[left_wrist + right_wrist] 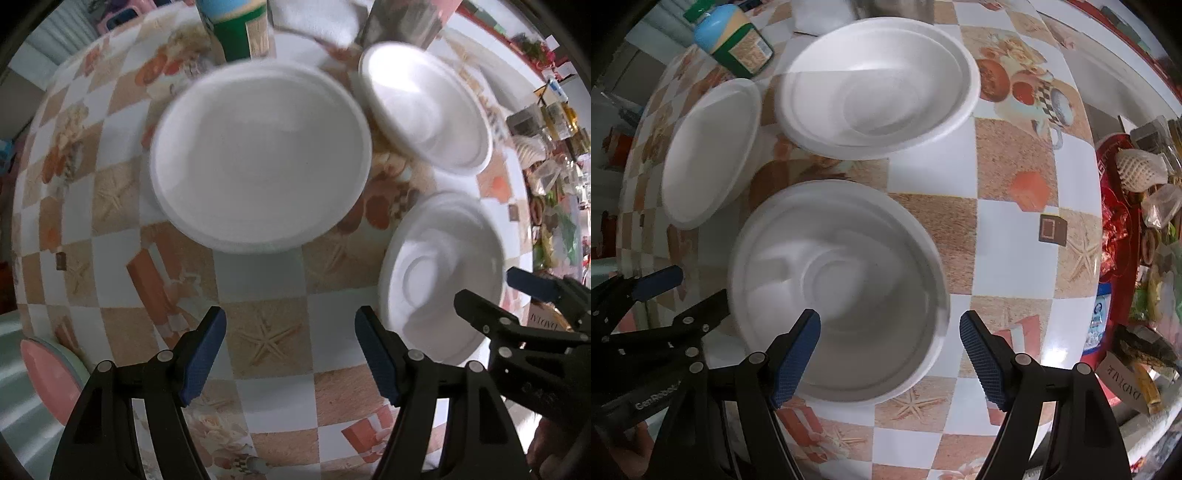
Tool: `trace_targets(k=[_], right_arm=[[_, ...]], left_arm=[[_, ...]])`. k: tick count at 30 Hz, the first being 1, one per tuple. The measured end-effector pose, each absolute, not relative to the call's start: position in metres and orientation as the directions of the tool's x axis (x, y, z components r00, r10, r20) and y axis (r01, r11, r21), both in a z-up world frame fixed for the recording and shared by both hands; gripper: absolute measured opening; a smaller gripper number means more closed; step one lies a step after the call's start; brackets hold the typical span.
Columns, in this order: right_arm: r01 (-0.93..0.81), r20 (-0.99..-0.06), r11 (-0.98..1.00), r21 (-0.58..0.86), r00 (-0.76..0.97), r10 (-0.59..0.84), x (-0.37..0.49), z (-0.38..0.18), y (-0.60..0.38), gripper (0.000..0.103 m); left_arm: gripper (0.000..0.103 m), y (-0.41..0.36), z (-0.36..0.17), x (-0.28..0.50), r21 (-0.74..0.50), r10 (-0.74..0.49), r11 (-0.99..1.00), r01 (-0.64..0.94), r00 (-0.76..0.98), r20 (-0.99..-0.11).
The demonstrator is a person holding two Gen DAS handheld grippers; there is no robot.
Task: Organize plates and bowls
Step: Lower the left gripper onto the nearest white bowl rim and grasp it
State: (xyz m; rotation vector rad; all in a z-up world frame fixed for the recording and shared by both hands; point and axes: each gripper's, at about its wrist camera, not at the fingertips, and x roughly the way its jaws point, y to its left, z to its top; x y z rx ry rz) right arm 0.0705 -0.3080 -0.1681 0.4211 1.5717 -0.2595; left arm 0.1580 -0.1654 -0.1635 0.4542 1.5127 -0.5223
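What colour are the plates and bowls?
White, all of them; the nearest bowl shows best in the right wrist view.

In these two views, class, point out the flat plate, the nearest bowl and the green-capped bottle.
flat plate (258,158), left wrist view, its centre.
nearest bowl (842,280), right wrist view, inner base.
green-capped bottle (738,37), right wrist view, its label side.

White lettering reading "GenRobot" (656,396) stands on the black body of the left tongs (683,291) (the last letters run off into shadow). A cream card (1126,384) at the tabletop's (1008,155) right edge bears mirrored capitals, seemingly "DADIVE". The jar's label (748,51) print is too small to read.
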Motion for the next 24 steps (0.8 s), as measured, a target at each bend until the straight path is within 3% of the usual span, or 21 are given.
trace_targets(k=[6, 14, 16, 18, 19, 20, 22, 24], right_arm=[[0.44, -0.994, 0.892, 0.105, 0.021, 0.106, 0.064, -0.162, -0.317, 0.08], [0.422, -0.997, 0.905, 0.062, -0.016, 0.075, 0.063, -0.165, -0.32, 0.08], [0.409, -0.997, 0.911, 0.054, -0.031, 0.074, 0.063, -0.168, -0.32, 0.08], [0.399, -0.996, 0.915, 0.059, -0.044, 0.083, 0.064, -0.172, -0.319, 0.08], [0.393, -0.995, 0.917, 0.064, -0.046, 0.089, 0.066, -0.174, -0.318, 0.074], [0.386, -0.994, 0.92, 0.068, -0.053, 0.096, 0.068, -0.176, -0.316, 0.052], [0.378, -0.991, 0.923, 0.075, -0.072, 0.11, 0.07, -0.178, -0.31, 0.032], [0.366, -0.992, 0.927, 0.081, -0.062, 0.111, 0.07, -0.174, -0.303, 0.032]], left_arm=[[0.076, -0.168, -0.164, 0.151, -0.08, -0.068, 0.806, 0.586, -0.042, -0.997], [0.075, -0.195, -0.182, 0.144, -0.069, -0.014, 0.792, 0.607, -0.096, -0.995], [0.059, -0.193, -0.185, 0.147, -0.093, -0.025, 0.796, 0.598, -0.122, -0.992], [0.036, -0.194, -0.188, 0.149, -0.1, -0.021, 0.796, 0.597, -0.138, -0.99], [0.033, -0.194, -0.187, 0.149, -0.12, -0.035, 0.794, 0.597, -0.152, -0.988], [0.022, -0.195, -0.184, 0.147, -0.144, -0.057, 0.786, 0.601, -0.162, -0.985], [0.016, -0.198, -0.177, 0.14, -0.16, -0.072, 0.765, 0.623, -0.164, -0.984], [0.016, -0.197, -0.17, 0.137, -0.148, -0.072, 0.754, 0.64, -0.144, -0.987]])
